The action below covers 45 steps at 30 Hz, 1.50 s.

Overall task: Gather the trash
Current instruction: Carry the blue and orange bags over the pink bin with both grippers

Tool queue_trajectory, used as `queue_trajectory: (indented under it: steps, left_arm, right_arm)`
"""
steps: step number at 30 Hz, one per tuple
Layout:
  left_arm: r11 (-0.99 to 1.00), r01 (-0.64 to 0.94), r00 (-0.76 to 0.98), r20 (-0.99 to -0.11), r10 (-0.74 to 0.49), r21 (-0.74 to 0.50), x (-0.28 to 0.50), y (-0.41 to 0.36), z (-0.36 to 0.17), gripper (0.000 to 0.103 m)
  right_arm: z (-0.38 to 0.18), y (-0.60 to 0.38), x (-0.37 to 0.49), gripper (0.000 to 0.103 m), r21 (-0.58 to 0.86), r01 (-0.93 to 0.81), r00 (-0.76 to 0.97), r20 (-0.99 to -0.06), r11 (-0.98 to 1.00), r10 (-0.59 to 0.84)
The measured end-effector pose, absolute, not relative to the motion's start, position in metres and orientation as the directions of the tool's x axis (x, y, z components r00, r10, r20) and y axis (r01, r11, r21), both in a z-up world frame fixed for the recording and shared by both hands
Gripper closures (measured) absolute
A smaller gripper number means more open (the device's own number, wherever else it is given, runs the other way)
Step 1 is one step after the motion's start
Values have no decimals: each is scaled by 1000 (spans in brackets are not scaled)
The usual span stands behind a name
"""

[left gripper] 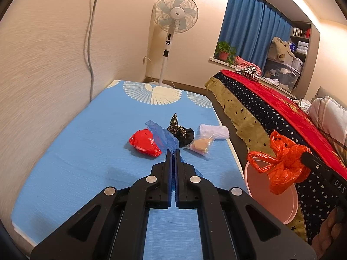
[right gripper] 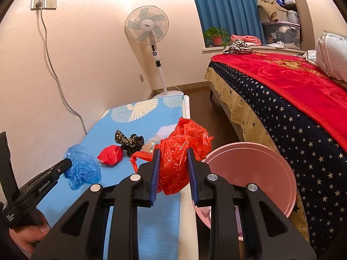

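Observation:
My left gripper is shut on a crumpled blue plastic cover, held just above the blue tablecloth. In the right wrist view, the left gripper carries the same blue plastic cover. My right gripper is shut on an orange-red plastic bag, held at the table's right edge beside the pink bin. On the cloth lie a red crumpled wad, a black starred scrunchie, a clear packet and a white foam net.
A bed with a red blanket and starred cover runs along the right, close to the pink bin. A standing fan is beyond the table's far end. A wall with a hanging cord borders the table on the left.

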<state>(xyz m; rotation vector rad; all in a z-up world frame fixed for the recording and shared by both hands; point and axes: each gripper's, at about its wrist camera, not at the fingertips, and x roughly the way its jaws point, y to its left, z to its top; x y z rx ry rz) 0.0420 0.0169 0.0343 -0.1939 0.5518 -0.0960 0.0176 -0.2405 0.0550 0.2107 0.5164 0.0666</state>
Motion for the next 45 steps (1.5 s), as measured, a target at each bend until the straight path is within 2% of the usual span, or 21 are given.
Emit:
queue_trajectory:
  steps: [28,45]
  left_arm:
    - [975,118,846,-495,-197,-187,41,-6,35,101]
    - [936,287,814,-463,-351,-204,50,-51,33,101]
  right_arm:
    - [57,-255,16,78,225,56,874,-483,973,61]
    - [52,-280,21,78,200,164,863,-504,966,-42]
